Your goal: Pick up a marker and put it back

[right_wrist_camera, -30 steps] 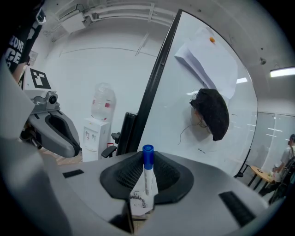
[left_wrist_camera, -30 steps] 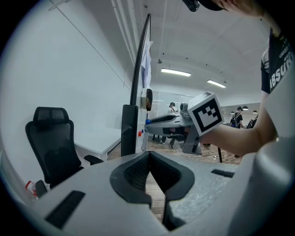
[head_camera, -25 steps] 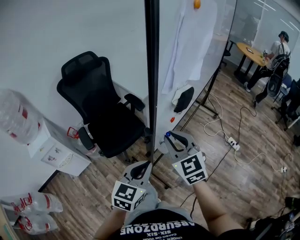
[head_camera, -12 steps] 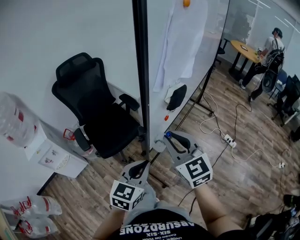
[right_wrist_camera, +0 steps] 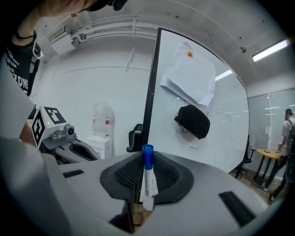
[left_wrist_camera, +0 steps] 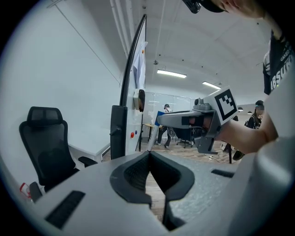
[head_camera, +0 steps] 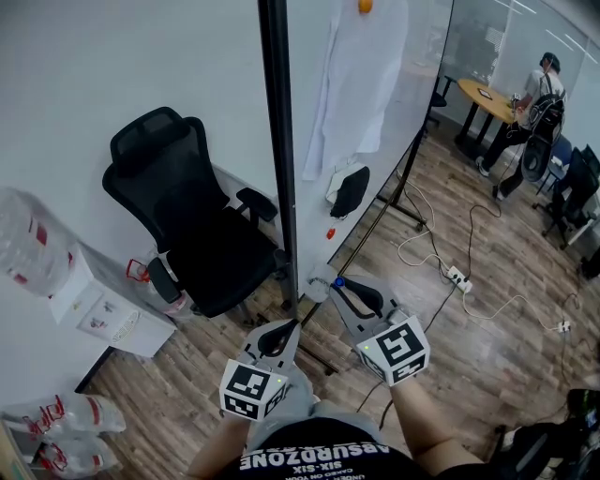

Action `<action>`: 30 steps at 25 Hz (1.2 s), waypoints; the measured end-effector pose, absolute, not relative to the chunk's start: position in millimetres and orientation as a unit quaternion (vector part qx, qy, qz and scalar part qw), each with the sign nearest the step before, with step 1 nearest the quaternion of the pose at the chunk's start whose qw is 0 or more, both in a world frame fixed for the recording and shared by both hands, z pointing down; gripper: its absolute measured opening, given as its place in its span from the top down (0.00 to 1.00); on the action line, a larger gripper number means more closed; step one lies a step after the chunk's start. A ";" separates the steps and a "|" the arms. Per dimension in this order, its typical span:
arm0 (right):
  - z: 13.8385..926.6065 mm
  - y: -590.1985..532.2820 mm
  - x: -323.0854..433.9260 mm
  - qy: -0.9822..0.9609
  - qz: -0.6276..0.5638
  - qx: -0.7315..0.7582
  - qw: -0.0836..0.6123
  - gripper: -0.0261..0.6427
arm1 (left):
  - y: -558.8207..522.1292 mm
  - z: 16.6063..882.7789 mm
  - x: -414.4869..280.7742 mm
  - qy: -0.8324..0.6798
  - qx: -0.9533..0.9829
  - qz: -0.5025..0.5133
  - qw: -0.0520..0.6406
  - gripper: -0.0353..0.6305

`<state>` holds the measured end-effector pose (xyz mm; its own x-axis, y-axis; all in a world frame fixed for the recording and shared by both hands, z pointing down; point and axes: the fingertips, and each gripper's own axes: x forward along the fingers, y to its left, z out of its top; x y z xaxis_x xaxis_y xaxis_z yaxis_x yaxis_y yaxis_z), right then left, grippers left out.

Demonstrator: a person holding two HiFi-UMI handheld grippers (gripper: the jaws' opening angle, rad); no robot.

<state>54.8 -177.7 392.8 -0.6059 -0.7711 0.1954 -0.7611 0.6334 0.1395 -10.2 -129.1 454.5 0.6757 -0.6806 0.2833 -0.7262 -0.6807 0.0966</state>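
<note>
Floor: wood-plank floor (head_camera: pixel 487 366) runs to the right and away from the person; a white power strip (head_camera: pixel 461 280) with loose cables lies on it, well apart from the grippers.
Wall: a plain white wall (head_camera: pixel 103 66) fills the left side.
Whiteboard: a wheeled whiteboard (head_camera: pixel 394 159) stands edge-on ahead, and its black frame post (head_camera: pixel 277 150) rises straight up in front of the grippers.
On the board: a sheet of paper (head_camera: pixel 361 84) under an orange magnet (head_camera: pixel 365 6), a black eraser (head_camera: pixel 351 191) and a small red magnet (head_camera: pixel 330 233).
Left of the post: a black office chair (head_camera: pixel 197 234) stands close to the post; a water bottle (head_camera: pixel 23 234) rests on a low white cabinet (head_camera: pixel 108 314) further left.
Far room: a round table (head_camera: pixel 487 94) with a seated person (head_camera: pixel 542 89) stands behind glass, well apart.
Open room: bare floor lies to the right of the board's foot; the chair and the post crowd the left side.
Left gripper (left_wrist_camera: pixel 148 154): fingers pressed together with nothing between them, held low, just beside the post.
Right gripper (right_wrist_camera: pixel 146 159): fingers pinch the marker (right_wrist_camera: pixel 147 182) by its white barrel.
Marker: upright between the right pads, blue cap on top, near the board's lower edge and just right of the post.
</note>
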 end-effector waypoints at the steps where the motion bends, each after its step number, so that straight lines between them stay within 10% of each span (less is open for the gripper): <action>1: 395.0 -175.5 54.6 -0.896 -0.018 0.427 0.120 0.87 | -128.7 454.3 -10.2 -0.387 0.910 0.112 0.101 0.94; 30: 480.0 -139.2 59.7 -0.889 0.089 0.422 0.152 0.87 | -119.2 451.1 14.1 -0.374 0.916 0.093 0.109 0.94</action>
